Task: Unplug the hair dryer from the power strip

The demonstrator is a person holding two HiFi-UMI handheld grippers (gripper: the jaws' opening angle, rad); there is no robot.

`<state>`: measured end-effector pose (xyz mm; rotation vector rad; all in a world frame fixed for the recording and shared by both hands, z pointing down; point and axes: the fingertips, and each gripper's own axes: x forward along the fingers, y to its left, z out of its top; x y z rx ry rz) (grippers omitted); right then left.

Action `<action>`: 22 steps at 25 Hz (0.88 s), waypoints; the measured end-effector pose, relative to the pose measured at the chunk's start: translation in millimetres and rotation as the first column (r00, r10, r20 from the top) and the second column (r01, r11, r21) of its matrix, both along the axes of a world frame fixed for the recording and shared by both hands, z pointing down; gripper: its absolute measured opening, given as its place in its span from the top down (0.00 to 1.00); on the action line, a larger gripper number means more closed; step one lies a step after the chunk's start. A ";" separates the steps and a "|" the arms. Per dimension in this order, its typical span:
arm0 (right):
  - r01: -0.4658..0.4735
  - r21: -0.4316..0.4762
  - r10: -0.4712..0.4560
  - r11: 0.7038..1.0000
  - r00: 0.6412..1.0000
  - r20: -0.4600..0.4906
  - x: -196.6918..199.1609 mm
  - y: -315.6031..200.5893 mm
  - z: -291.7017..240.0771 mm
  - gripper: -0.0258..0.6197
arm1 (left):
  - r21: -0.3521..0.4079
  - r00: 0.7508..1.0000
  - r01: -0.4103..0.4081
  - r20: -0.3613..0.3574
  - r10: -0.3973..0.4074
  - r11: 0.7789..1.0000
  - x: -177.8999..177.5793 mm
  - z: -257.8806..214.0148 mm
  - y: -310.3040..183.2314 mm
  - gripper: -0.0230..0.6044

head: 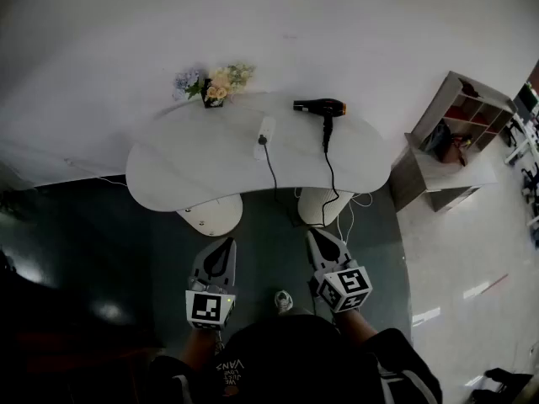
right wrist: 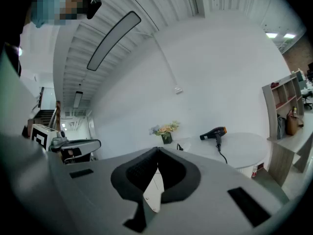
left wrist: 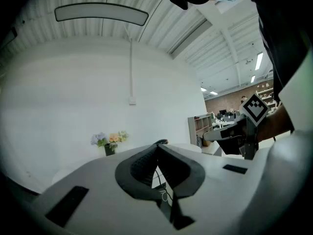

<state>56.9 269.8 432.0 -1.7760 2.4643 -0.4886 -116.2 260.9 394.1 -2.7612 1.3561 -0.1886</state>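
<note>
Approach stage: L gripper (head: 226, 242) & R gripper (head: 314, 234) both closed, empty; next, prob. reach plug (head: 263, 140) in power strip (head: 266, 128), 12 o'clock.

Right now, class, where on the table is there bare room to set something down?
The table is bare at its left end, before the flowers, and at its right end beyond the hair dryer. The middle is crowded: power strip and cord runs crossing to the front.
</note>
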 end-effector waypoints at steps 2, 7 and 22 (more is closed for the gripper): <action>0.000 0.009 0.000 1.000 1.000 0.030 0.8 -3.0 0.6 0.89 | -0.004 1.000 0.006 -0.004 -0.006 1.000 0.0 2.9 -2.7 0.93; 0.009 0.016 -0.010 1.000 0.999 0.048 6.2 -16.3 4.8 0.89 | -0.023 1.000 -0.007 -0.005 0.006 1.000 4.6 14.8 -11.5 0.93; 0.081 -0.031 -0.080 0.996 0.996 0.030 30.5 -96.5 27.7 0.89 | -0.030 0.999 0.041 -0.007 -0.041 0.999 35.4 36.3 -93.7 0.93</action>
